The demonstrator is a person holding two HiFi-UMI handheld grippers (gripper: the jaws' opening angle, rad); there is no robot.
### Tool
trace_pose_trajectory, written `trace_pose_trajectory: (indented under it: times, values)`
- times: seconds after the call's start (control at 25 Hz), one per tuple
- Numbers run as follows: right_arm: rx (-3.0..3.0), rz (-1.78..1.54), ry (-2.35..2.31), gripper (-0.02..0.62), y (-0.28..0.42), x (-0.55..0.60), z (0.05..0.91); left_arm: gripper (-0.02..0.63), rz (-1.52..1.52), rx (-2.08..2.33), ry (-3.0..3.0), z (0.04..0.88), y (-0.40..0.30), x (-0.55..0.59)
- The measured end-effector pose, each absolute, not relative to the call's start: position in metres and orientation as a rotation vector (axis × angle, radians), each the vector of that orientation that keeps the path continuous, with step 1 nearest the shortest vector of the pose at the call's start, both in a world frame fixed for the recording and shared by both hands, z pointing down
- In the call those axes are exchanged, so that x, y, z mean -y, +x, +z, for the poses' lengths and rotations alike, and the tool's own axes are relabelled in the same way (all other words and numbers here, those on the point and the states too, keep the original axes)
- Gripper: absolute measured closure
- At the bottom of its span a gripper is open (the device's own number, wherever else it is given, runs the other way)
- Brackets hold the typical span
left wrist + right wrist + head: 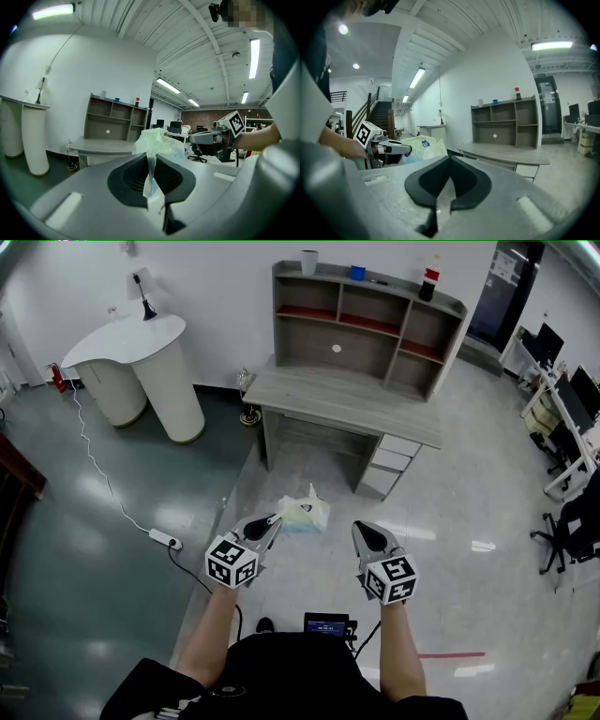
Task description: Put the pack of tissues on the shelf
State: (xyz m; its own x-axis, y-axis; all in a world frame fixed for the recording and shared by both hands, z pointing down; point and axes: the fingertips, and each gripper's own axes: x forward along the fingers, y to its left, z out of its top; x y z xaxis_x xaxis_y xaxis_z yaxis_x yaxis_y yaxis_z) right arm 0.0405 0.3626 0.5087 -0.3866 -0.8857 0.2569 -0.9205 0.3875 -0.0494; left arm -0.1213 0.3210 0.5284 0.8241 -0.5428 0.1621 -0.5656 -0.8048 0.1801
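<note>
Currently our left gripper (273, 520) pinches the tissues (307, 513) by their thin wrapper (151, 169), which could slip; right gripper (361, 530) closed, empty.

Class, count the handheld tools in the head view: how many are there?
2. The left tool is lower centre-left, shut on the pack of tissues; the right tool is beside it, shut and empty. None seems hidden.

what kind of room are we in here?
Probably an open office or lab workspace: a desk with a shelf against the wall, and office chairs and monitors at workstations along the right side.
</note>
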Motion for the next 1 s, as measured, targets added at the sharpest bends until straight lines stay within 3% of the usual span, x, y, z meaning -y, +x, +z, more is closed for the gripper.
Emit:
trace_pose_trajectory:
  times: [1.0]
  values:
    - [2.508, 0.354, 1.588, 0.597, 0.106, -0.364, 0.532, 0.589, 0.204, 0.933, 2.741, 0.545, -0.067, -0.336]
